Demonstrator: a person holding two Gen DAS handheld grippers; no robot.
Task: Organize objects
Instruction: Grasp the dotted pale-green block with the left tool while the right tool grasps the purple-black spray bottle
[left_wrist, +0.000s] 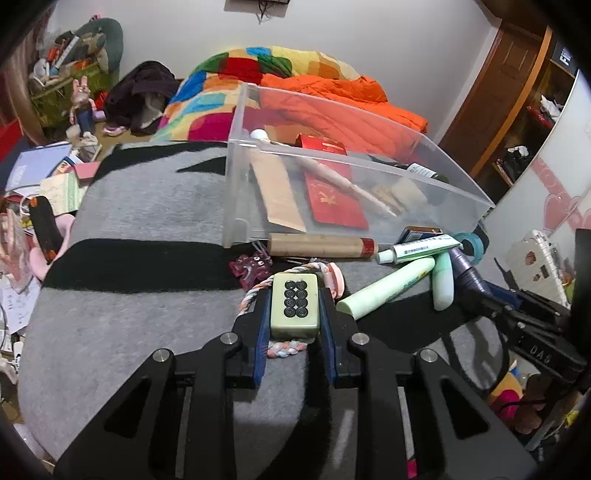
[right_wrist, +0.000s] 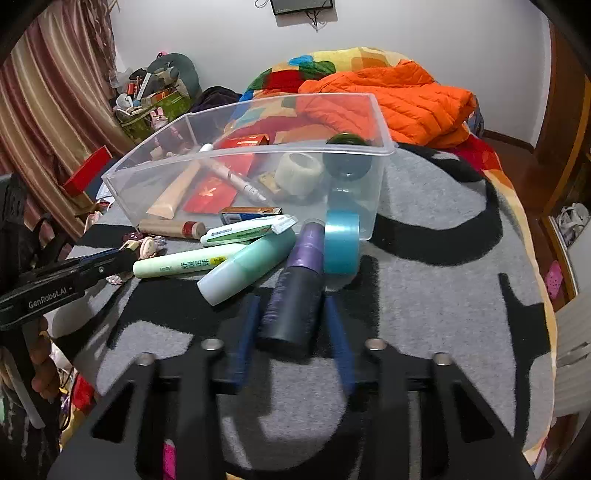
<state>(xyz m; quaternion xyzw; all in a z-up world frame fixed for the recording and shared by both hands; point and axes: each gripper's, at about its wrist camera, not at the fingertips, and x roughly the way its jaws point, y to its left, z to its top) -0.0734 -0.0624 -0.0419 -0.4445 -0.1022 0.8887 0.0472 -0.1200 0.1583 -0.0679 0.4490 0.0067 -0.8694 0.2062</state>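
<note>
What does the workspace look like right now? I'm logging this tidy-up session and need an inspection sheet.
Surface: grey and black blanket on a bed.
Job's things: clear bin partly filled; tubes, blue tape roll, wooden cylinder lie in front of it.
Clutter: orange jacket, papers and a full basket beside the bed.
Grippers: left gripper fingers press a mahjong tile; right gripper fingers flank a dark purple bottle, slightly blurred.
Cables: dangling under a wall fixture.
Surroundings: striped curtain, wooden door.

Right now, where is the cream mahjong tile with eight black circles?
In the left wrist view, the cream mahjong tile sits centre frame between the left gripper's blue pads, over a braided pastel rope, in front of the clear plastic bin.
</note>
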